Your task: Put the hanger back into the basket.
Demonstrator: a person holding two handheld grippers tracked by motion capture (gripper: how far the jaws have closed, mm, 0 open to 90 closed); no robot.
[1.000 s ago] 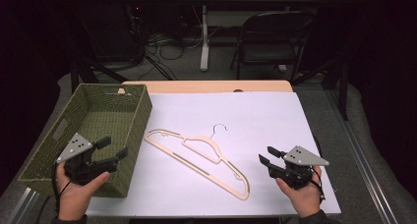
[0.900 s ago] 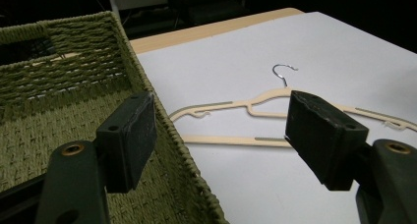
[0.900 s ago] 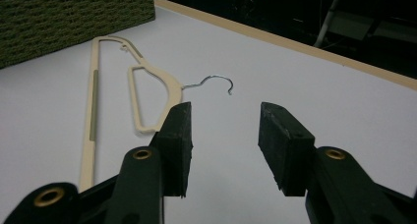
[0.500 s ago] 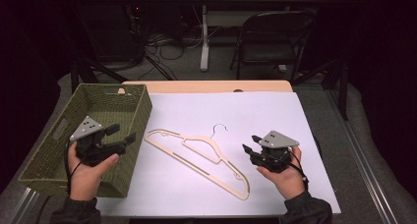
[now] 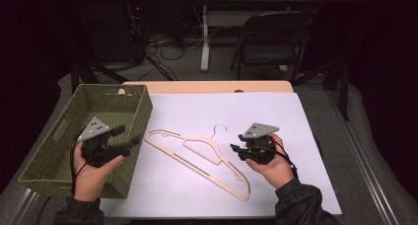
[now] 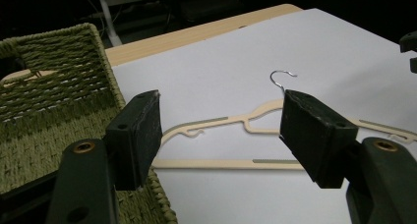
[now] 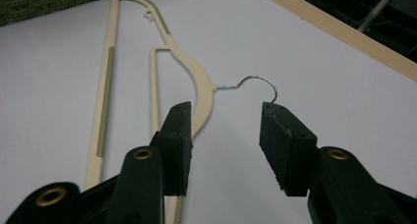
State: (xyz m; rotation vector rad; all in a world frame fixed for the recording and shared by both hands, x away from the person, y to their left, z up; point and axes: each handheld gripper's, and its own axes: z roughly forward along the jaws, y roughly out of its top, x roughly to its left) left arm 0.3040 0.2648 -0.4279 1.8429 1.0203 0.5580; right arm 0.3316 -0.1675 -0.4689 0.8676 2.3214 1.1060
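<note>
— Seen from the high view: cream hanger (image 5: 197,158) lying flat on the white sheet (image 5: 276,116) over the tabletop (image 5: 207,86), running slantwise from beside the green woven basket (image 5: 54,131) toward the near edge, metal hook (image 5: 220,130) pointing away from the person.

— And from the right gripper view: same hanger (image 7: 157,71) stretching away, wire hook (image 7: 255,84) curling just beyond the jaw tips. Right claw (image 7: 226,121) spread apart, holding nothing, tips low over the sheet beside the hanger's neck. Touching the plastic or not: cannot tell.

— High view again: right claw (image 5: 235,148) just beside the hanger's middle, right hand (image 5: 271,166) wrapped beneath, grey plate on top. Jaw gap hard to judge from up there.

— Left gripper view: left claw (image 6: 221,130) wide apart, empty, hanger (image 6: 246,130) framed between the jaws but farther off on the sheet. Basket's woven wall (image 6: 59,116) close at the left, rim right under one jaw.

— Confirmed from above: left claw (image 5: 129,136) hanging over the basket's near right edge, left hand (image 5: 93,173) below, well apart from the hanger's nearest end.

— Also caught from above, beyond the tabletop: a folding chair (image 5: 276,42) and cables on the dark floor.
</note>
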